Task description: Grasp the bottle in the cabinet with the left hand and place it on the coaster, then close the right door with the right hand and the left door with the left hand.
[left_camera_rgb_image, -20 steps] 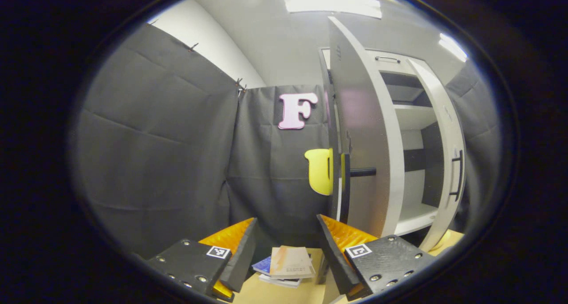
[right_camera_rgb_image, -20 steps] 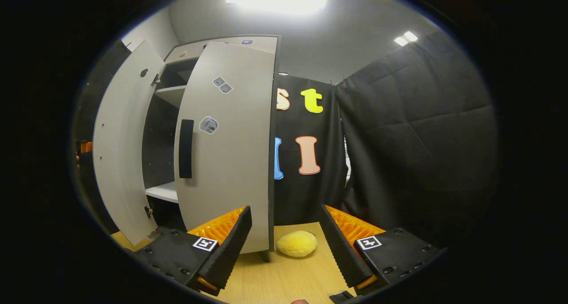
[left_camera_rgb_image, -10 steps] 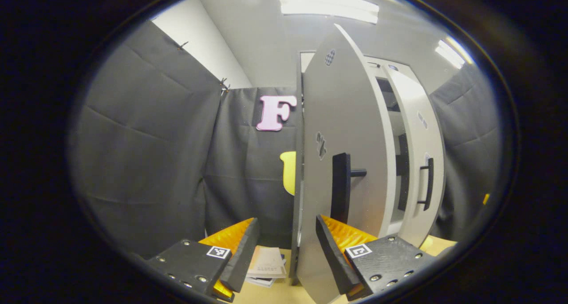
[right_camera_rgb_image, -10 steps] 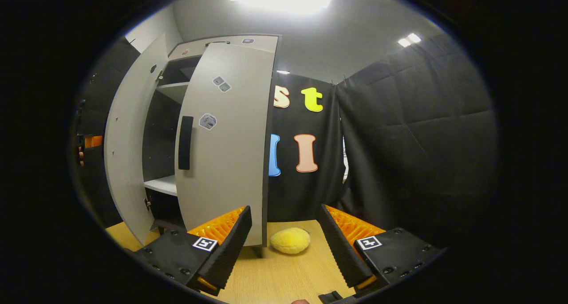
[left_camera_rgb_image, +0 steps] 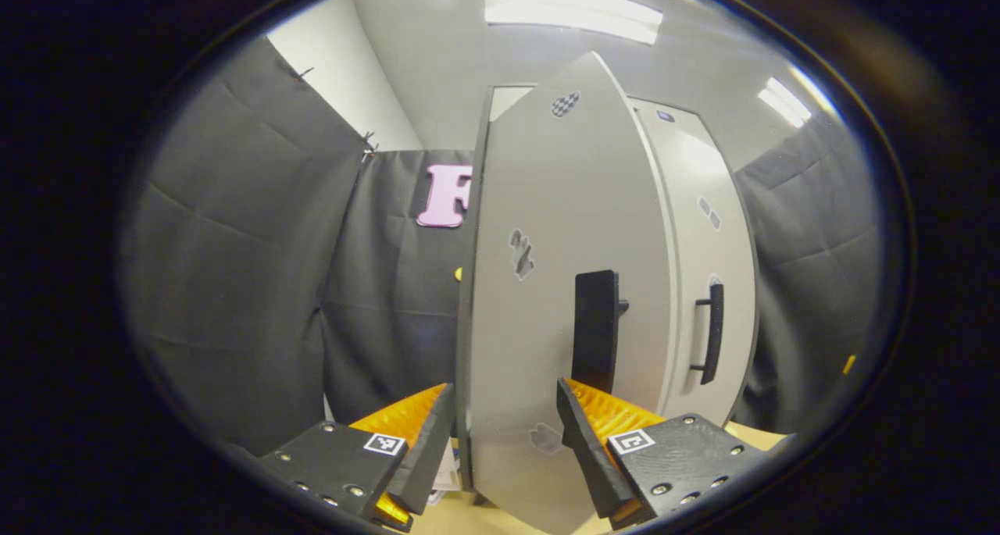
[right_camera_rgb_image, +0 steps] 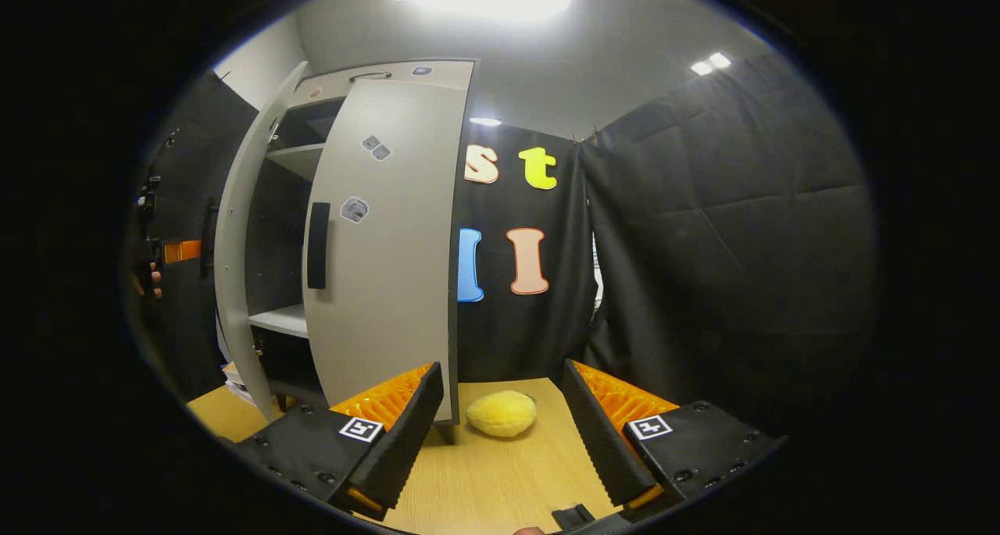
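One cabinet (right_camera_rgb_image: 391,70), two doors (left_camera_rgb_image: 547,285) (left_camera_rgb_image: 707,230), two handles (left_camera_rgb_image: 595,328) (left_camera_rgb_image: 711,332), one yellow plush (right_camera_rgb_image: 501,413).

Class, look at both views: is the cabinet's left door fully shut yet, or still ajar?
Ajar. In the right gripper view the left door stands angled out from the cabinet, with a shelf visible in the gap beside the right door.

The grey left door (left_camera_rgb_image: 547,301) stands upright right ahead of my left tool, its black handle (left_camera_rgb_image: 595,330) just above. The right door (right_camera_rgb_image: 391,246), ajar, stands beyond my right tool's left finger.
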### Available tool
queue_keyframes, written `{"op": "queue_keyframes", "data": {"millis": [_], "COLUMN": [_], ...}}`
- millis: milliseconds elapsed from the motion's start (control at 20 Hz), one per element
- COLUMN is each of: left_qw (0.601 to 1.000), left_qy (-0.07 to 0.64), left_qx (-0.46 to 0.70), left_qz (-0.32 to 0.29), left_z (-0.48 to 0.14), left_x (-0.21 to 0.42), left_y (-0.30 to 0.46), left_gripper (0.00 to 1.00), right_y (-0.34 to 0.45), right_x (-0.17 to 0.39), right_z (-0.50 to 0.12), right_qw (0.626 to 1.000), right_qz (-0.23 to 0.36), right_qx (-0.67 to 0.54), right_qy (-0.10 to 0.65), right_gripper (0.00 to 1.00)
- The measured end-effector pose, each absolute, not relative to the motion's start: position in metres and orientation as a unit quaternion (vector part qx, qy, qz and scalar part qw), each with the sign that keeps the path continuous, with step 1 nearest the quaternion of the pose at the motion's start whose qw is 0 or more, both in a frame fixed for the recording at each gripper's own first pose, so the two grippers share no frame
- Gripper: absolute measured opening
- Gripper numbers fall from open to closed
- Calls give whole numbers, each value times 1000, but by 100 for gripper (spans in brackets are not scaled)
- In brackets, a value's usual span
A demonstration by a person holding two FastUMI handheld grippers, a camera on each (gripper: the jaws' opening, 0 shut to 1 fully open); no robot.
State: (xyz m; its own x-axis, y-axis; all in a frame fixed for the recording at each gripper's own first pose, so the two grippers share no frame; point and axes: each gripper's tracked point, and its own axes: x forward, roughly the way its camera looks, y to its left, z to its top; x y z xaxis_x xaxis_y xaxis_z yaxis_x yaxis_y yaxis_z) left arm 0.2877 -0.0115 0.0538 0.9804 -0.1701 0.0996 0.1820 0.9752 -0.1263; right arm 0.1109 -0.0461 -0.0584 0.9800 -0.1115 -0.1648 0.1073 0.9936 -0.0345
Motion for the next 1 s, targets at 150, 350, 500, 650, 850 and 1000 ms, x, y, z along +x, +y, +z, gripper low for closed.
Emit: {"op": "queue_keyframes", "data": {"millis": [150,350,500,650,850,1000], "left_qw": [991,991,991,990,991,992], "left_qy": [-47,-53,-52,-54,-62,-58], "left_qx": [-58,-46,-51,-48,-36,-28], "left_qz": [-109,-114,-115,-118,-115,-107], "left_z": [55,56,56,57,62,57], "left_x": [297,309,309,304,279,256], "left_y": [-40,-58,-62,-62,-48,-33], "left_gripper": [85,84,85,85,85,85], "right_y": [-54,-62,-62,-57,-42,-32], "right_x": [106,81,81,84,95,102], "right_z": [-62,-69,-71,-68,-57,-48], "right_qw": [994,993,993,994,997,998], "right_qz": [-62,-68,-67,-57,-31,-10], "right_qx": [-10,-10,-8,-4,-3,-5], "right_qy": [89,92,94,91,76,63], "right_gripper": [98,98,98,98,98,98]}}
